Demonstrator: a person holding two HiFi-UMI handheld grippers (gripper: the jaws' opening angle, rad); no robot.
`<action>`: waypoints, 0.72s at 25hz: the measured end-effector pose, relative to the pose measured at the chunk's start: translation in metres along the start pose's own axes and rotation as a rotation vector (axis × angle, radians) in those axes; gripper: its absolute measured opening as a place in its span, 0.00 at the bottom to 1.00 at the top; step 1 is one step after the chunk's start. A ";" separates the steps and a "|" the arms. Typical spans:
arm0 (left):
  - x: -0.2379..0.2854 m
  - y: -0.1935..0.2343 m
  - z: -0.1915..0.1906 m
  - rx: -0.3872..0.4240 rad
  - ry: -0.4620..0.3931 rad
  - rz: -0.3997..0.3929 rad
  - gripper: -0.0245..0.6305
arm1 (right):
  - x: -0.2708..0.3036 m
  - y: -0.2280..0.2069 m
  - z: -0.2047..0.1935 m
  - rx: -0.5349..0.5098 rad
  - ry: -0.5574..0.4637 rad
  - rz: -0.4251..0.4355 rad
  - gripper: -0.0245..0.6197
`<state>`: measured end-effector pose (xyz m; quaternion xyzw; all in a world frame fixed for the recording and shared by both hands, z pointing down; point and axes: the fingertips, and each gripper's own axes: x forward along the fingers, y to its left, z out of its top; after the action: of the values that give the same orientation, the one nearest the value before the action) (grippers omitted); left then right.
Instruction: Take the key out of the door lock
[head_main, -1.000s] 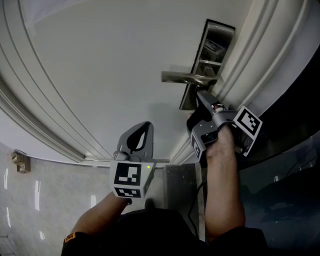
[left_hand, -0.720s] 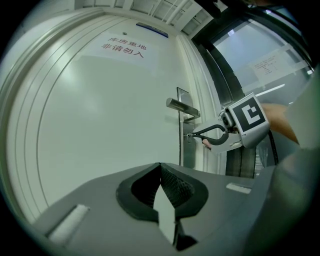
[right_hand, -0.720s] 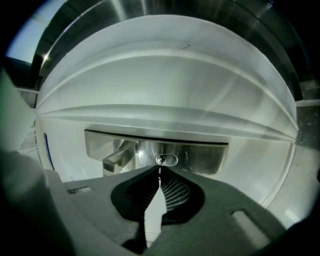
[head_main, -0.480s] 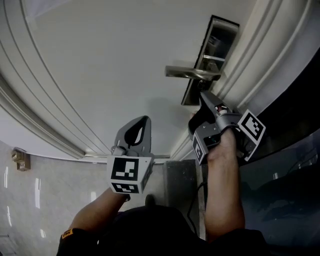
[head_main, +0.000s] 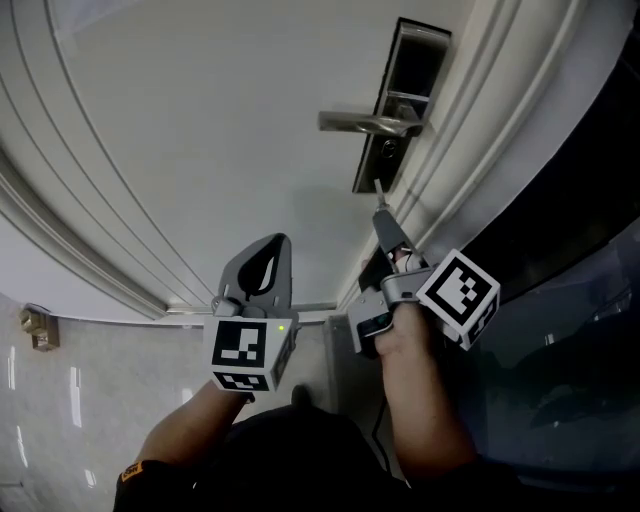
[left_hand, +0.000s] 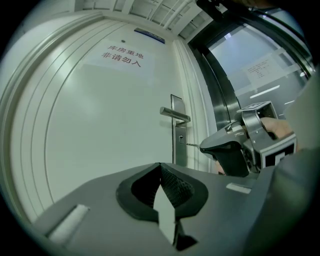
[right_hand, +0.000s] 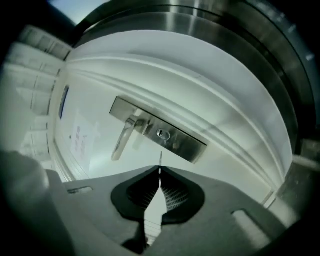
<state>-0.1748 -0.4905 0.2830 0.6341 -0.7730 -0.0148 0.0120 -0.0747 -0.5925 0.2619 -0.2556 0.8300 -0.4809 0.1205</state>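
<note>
- Pulled back since half a second ago, the right hand-held gripper (head_main: 383, 225) now sits clear of the lock plate (head_main: 395, 100), where before its nose was pressed up under the lever handle (head_main: 365, 123).
- Its jaws are pinched together on the key (head_main: 379, 192). The thin blade pokes out past the tips, and there is open air between it and the keyhole (right_hand: 161, 133).
- So the key looks to be out of the lock, just beside the plate and pointing roughly back at the slot it left. To my eye the main step is done.
- Holding the blade in line with the keyhole makes sense, since a straight pull keeps it from binding or bending.
- The left hand-held gripper (head_main: 272, 250) hangs low in front of the white door (head_main: 200, 120), well apart from the lock. Its jaws are closed together on nothing, so it seems parked out of the way.
- A firm pinch matters from here, because a small metal key could slip and drop.
</note>
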 end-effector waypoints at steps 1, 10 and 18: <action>-0.005 0.002 -0.001 0.001 0.000 0.002 0.07 | -0.005 0.001 -0.006 -0.093 -0.004 -0.021 0.04; -0.063 0.027 -0.013 -0.009 0.001 0.029 0.07 | -0.045 0.018 -0.067 -0.836 -0.027 -0.154 0.04; -0.139 0.059 -0.037 -0.008 0.016 0.063 0.07 | -0.079 0.024 -0.151 -1.021 -0.017 -0.176 0.04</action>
<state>-0.2044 -0.3433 0.3226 0.6096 -0.7923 -0.0124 0.0209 -0.0830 -0.4289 0.3142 -0.3547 0.9332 -0.0209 -0.0539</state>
